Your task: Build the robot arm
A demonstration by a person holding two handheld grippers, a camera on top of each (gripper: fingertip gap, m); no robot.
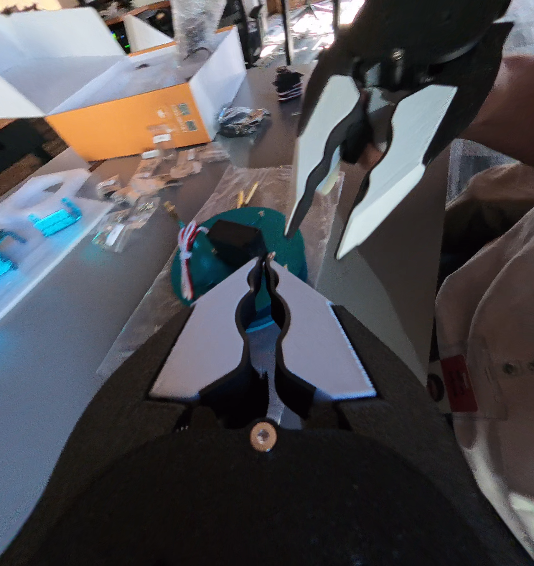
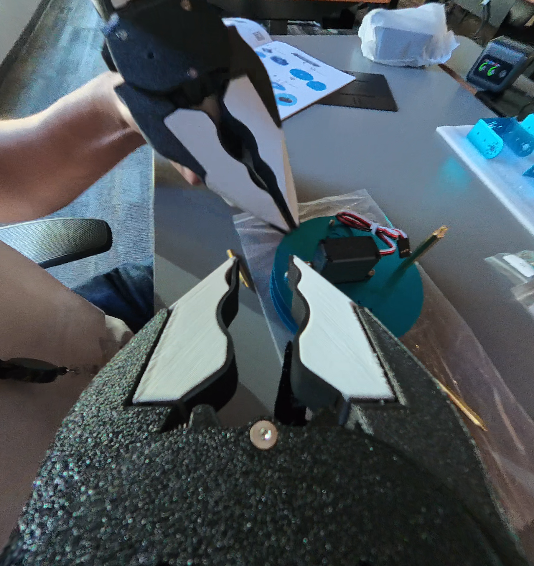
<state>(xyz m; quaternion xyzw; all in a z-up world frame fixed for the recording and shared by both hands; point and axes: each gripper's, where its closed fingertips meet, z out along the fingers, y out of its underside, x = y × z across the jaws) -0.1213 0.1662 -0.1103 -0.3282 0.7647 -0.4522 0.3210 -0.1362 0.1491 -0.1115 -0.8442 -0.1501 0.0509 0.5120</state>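
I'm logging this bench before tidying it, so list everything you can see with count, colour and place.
round disc: one, teal, on the clear bag
servo: one, black, on the disc
wire bundle: one, red, white and black, beside the servo
upright rod: one, brass, standing tilted on the disc
loose rods: at least two, brass, on the bag
clear bag: one, under the disc
brackets: several, blue, on a white tray
printed sheet: one, white, far side of the table
box: one, orange and white, open
table: grey
left gripper: shut, tips at the disc edge
right gripper: open, over the disc edge
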